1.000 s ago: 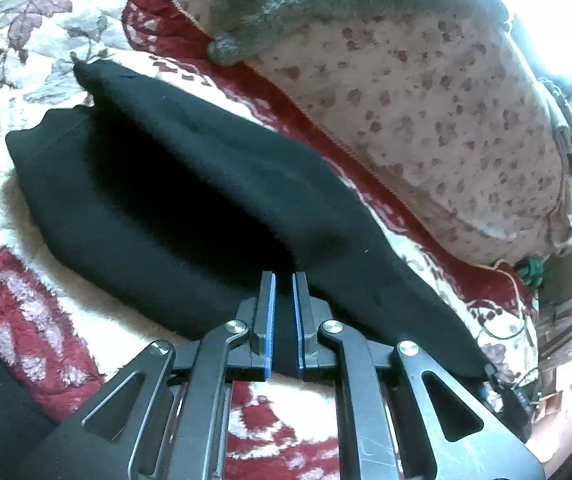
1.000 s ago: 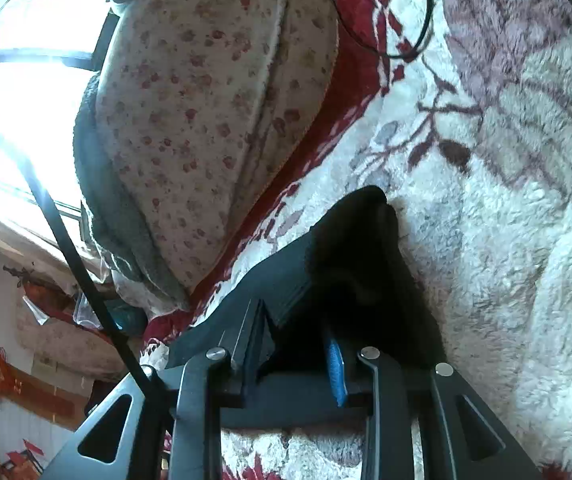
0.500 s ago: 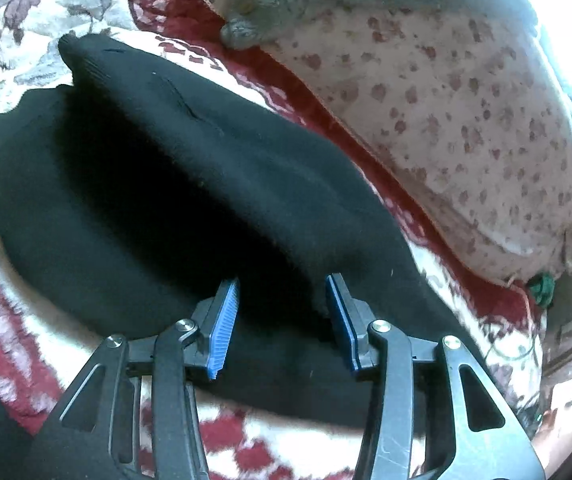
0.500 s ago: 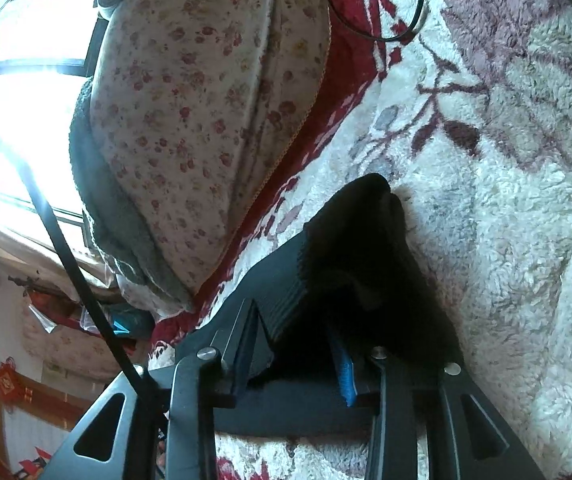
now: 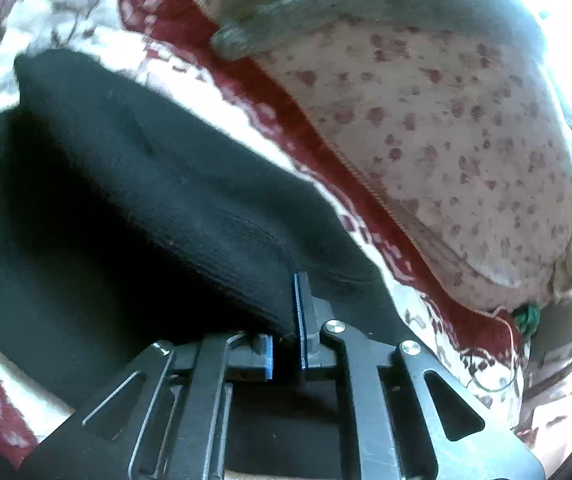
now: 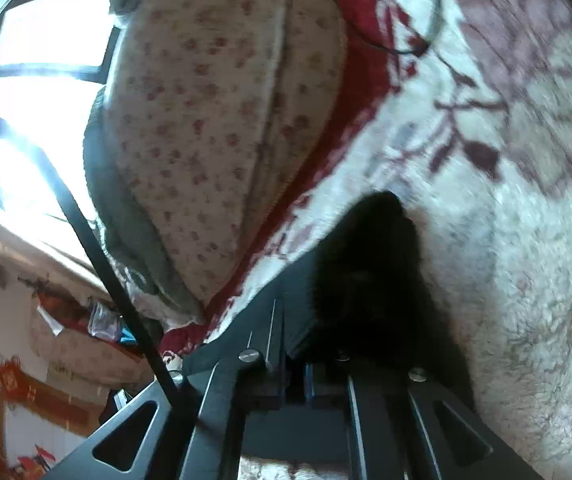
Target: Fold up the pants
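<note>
Gripping nearest the lens, the left gripper [image 5: 286, 332]: black metal, blue pads, jaws drawn together on a ridge of the black pants [image 5: 134, 208]; the jaws have just been closing, and dark ribbed cloth sits pinched between the pads

Right gripper [image 6: 295, 384]: same make, jaws clenched on another part of the pants [image 6: 369, 264]; these jaws have likewise just been closing, and black cloth bunches up from between them into a rounded hump

Pants, left wrist view: a broad black mass spread across the lower left and middle, raised into a long fold that runs from the gripper up toward the far left, where one end lies on the blanket [image 5: 174, 76]; the nearer half is in deep shadow

Blanket: fleecy, white ground with dark red patches and purple-brown leaf and branch pattern; it lies under the pants and, in the right wrist view, fills the whole right side [image 6: 525, 240]

Pillow [image 5: 445, 140]: cream with small reddish flowers, lying on the blanket beyond the pants and apart from them; also seen at upper middle in the right wrist view [image 6: 206, 120]

Grey cloth [image 5: 365, 4]: draped over the far side of the pillow, blurred

Cable [image 6: 413, 46]: thin, dark, looped on the blanket, far from the gripper

Window [image 6: 46, 80]: farthest, bright, with dark bars
</note>
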